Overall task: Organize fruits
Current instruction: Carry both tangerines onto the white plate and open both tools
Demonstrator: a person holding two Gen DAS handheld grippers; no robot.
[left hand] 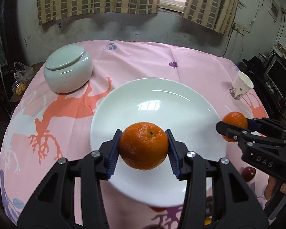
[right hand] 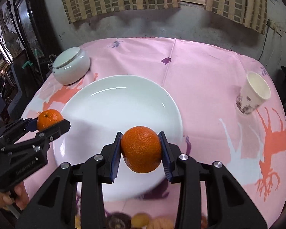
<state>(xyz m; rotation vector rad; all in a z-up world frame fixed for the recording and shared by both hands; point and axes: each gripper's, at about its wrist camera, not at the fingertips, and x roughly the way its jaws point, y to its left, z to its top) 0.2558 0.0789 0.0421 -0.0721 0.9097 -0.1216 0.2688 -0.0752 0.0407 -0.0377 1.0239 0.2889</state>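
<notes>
Both the left gripper (left hand: 144, 148) and right gripper (right hand: 141, 150) squeeze their fingers on an orange (left hand: 144, 146) above the white plate (left hand: 162, 95), so dropping one too early might roll it off.

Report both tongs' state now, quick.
Left tongs: closed on an orange, above the white plate.
Right tongs: closed on a second orange, also over the plate.

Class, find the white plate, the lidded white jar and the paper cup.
white plate (left hand: 152, 103), left wrist view, bare centre.
lidded white jar (left hand: 68, 78), left wrist view, side wall.
paper cup (right hand: 251, 99), right wrist view, outer wall.
</notes>
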